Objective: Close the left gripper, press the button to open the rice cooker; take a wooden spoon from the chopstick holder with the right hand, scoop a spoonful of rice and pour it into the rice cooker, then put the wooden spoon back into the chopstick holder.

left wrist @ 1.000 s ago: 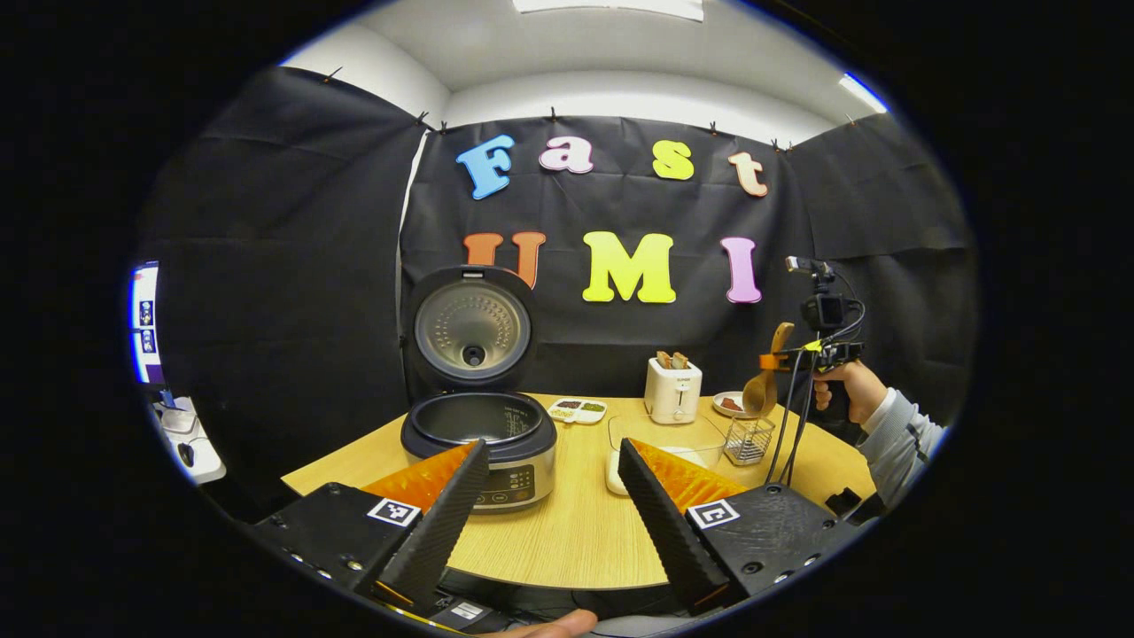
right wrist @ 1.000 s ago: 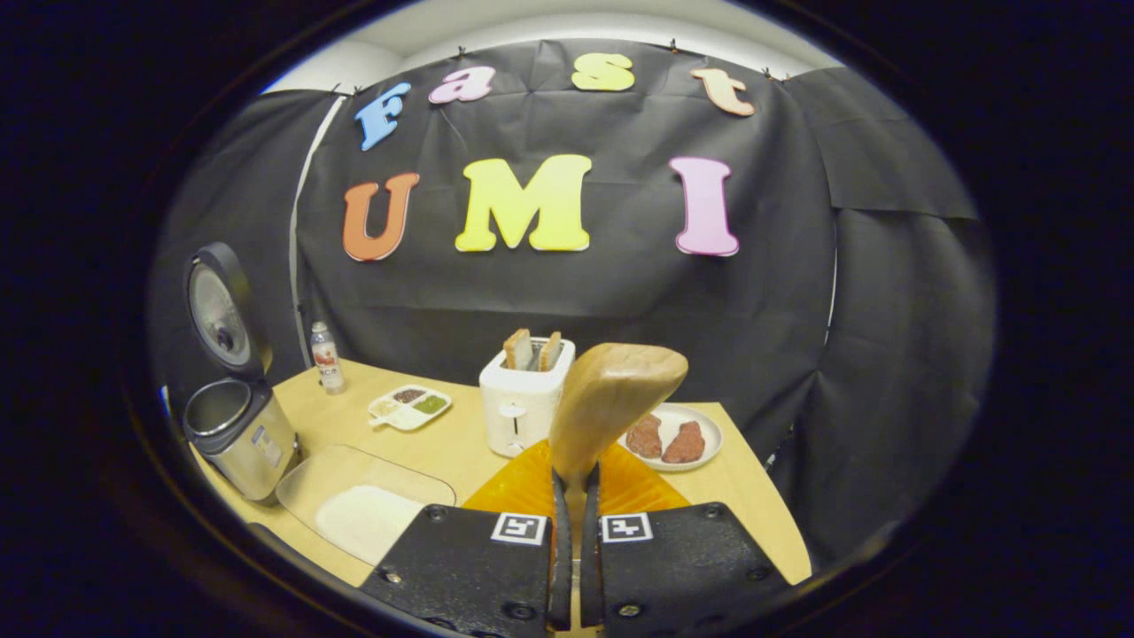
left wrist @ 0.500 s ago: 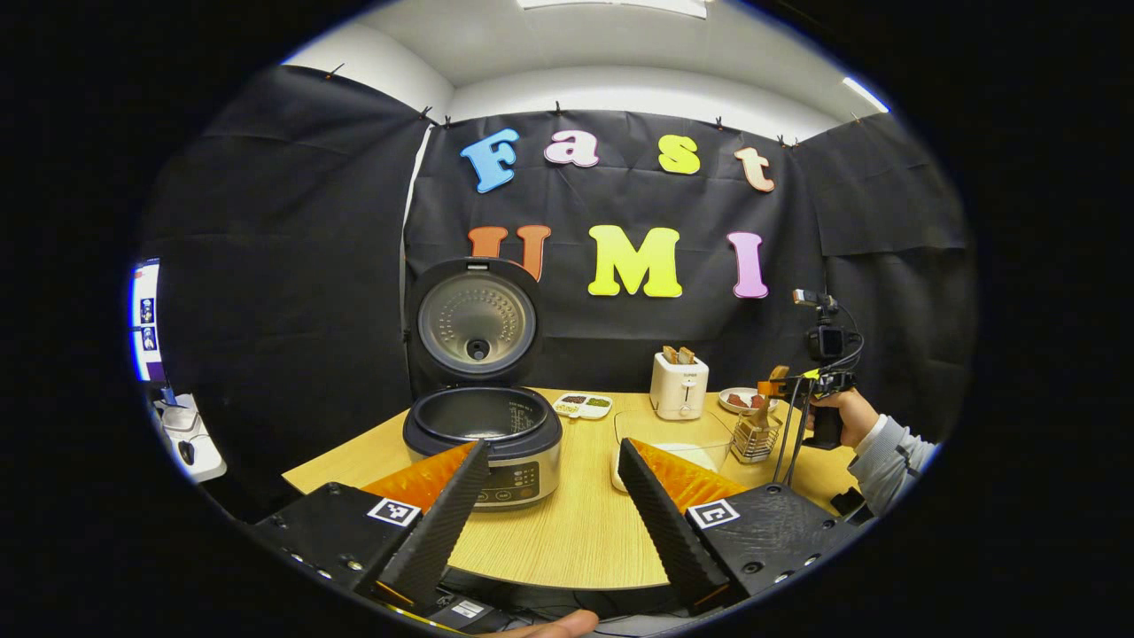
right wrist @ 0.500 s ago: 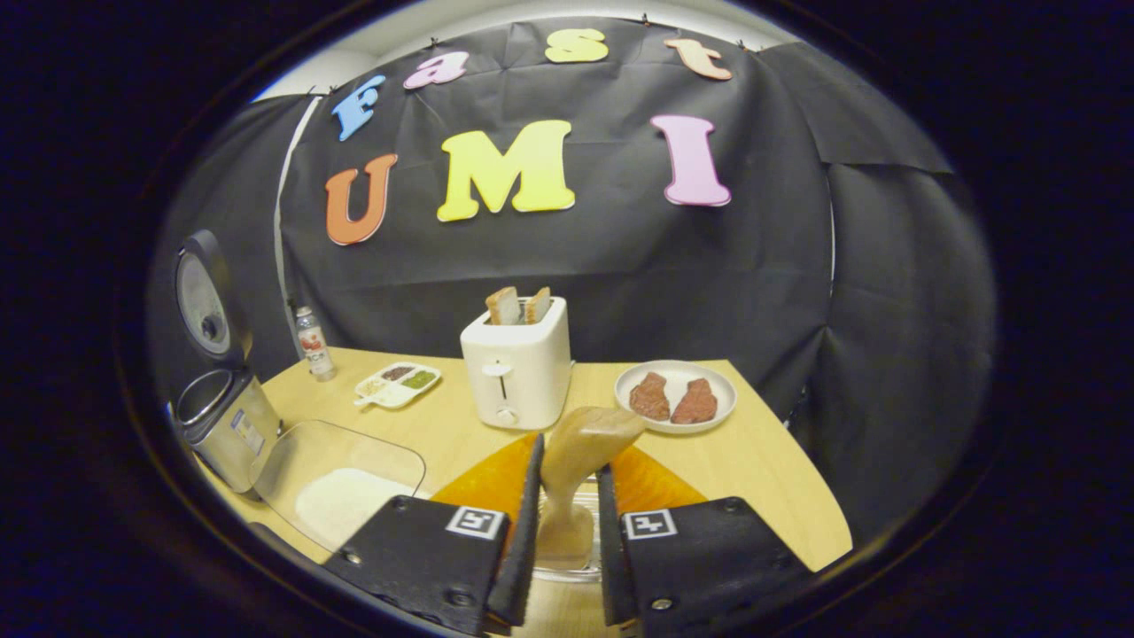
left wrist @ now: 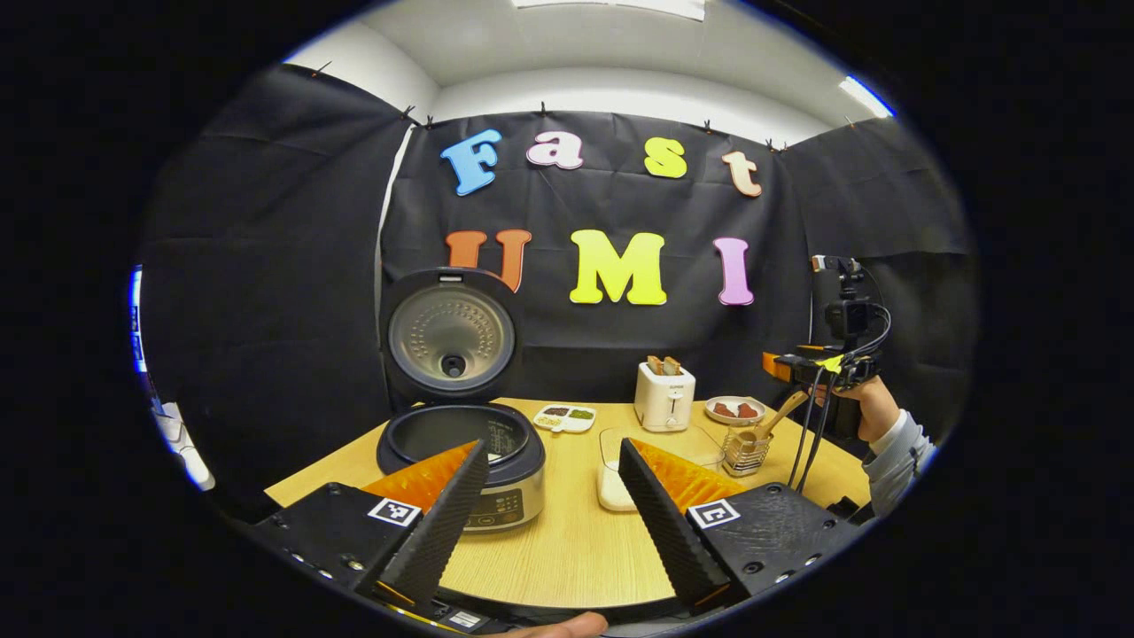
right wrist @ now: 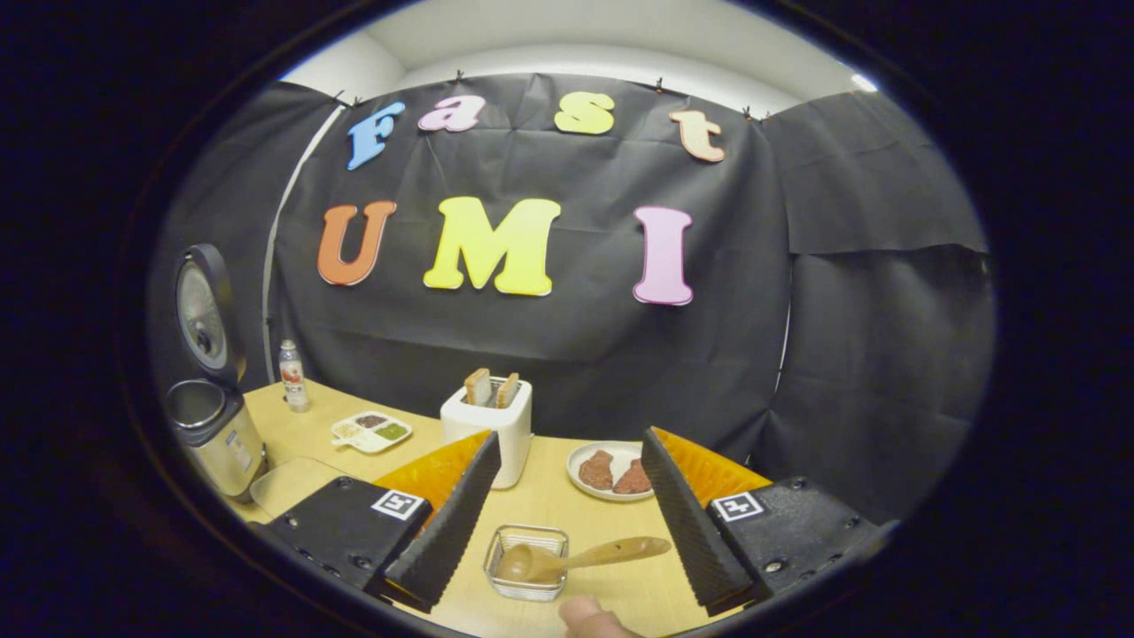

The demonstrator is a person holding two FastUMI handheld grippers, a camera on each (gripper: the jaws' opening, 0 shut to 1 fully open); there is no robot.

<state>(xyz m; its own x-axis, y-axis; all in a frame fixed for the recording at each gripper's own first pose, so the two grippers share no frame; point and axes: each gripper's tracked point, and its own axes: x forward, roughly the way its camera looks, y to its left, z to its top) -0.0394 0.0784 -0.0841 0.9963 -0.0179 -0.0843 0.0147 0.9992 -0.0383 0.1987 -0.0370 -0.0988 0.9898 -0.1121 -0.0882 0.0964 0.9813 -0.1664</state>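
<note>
One rice cooker (left wrist: 461, 447), one wooden spoon (right wrist: 580, 558), one chopstick holder (right wrist: 526, 577), one toaster (right wrist: 487, 430) with two bread slices (right wrist: 492, 388), one plate (right wrist: 585, 483) with two meat pieces (right wrist: 617, 471), one bottle (right wrist: 291, 376), one compartment dish (right wrist: 371, 431), one clear container (left wrist: 620, 452).

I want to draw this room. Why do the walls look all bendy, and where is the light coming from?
Left gripper view: the fisheye lens curves the cloth wall and table edge; a ceiling light strip glows top right, and the rice cooker lid shines softly. Right gripper view: same bulging; the wooden spoon in the chopstick holder looks sharp.
</note>
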